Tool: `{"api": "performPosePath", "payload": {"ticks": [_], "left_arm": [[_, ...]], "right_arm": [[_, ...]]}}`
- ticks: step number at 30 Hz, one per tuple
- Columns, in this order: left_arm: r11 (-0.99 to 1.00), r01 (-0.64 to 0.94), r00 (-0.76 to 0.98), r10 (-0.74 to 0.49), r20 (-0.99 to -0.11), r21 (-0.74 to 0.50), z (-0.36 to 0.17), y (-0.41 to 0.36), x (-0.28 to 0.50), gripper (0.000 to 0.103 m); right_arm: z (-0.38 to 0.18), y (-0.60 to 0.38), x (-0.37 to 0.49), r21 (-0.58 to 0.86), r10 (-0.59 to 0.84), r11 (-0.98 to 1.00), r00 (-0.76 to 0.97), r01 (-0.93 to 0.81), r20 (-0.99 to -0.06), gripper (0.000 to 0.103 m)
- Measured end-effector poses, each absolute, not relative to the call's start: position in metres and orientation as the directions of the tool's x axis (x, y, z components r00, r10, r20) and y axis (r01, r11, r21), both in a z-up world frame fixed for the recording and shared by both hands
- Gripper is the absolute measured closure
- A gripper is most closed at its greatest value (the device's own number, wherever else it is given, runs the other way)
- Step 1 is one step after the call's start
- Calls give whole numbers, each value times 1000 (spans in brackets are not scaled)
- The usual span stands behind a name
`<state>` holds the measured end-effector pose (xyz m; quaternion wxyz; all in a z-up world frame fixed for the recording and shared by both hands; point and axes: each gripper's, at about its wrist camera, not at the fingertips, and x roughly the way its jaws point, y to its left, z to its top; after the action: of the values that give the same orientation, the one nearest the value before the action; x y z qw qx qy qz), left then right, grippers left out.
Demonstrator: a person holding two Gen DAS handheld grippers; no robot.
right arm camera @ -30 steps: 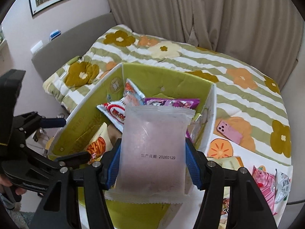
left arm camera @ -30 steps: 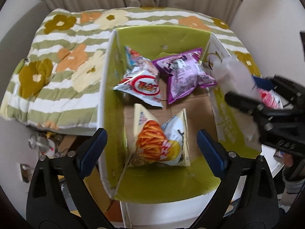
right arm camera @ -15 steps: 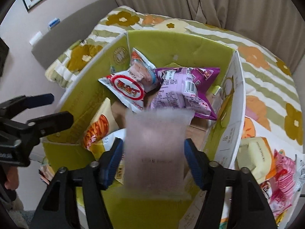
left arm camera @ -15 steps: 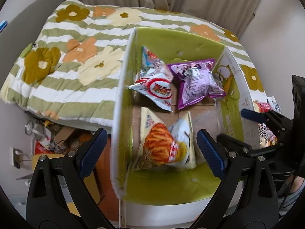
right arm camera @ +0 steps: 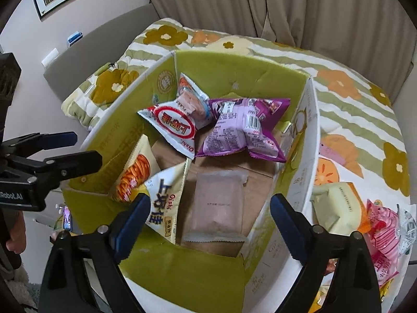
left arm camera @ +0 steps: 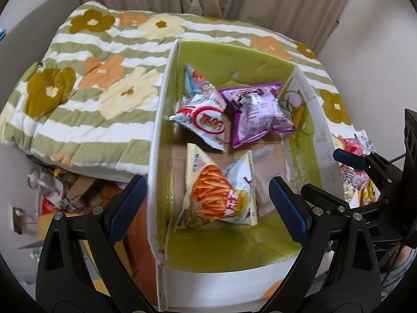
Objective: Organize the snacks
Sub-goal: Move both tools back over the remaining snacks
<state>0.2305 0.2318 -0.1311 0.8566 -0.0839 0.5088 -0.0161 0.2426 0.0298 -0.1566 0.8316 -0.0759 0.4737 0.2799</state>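
Right wrist view: looks down into the box.
Bed [right arm camera: 351, 60]: green-striped flowered quilt; carries the box.
Box [right arm camera: 308, 130]: open carton, green inside, brown floor, on the quilt.
Purple bag [right arm camera: 242, 133]: at the box's far right corner, touching the red-ring bag.
Red-ring bag [right arm camera: 174, 126]: at the far left corner.
Fries bag [right arm camera: 159, 193]: along the near left wall.
Pale pink packet [right arm camera: 215, 206]: flat on the floor by the near right wall, free of both pads.
Right gripper [right arm camera: 208, 219]: above the packet, jaws opening, nothing pressed between them.
Left gripper [left arm camera: 206, 206]: jaws wide apart over the fries bag [left arm camera: 219, 195], empty.
Loose snacks [right arm camera: 380, 229]: on the quilt, outside the box's right wall.
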Motion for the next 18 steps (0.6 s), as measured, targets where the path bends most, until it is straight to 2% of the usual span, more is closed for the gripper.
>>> {"api": "performPosePath", "payload": {"ticks": [10,18], "left_arm": [[983,18,509,-165,-845,-181,-115,202,226,9],[980,43,560,-185,-807,-195,-87,142,213,9]], "right_arm": [[-125,-3,220,98,345,886,503,-453,-793,12],[-95,-64,200,97,343,907,585,-409,-735,12]]}}
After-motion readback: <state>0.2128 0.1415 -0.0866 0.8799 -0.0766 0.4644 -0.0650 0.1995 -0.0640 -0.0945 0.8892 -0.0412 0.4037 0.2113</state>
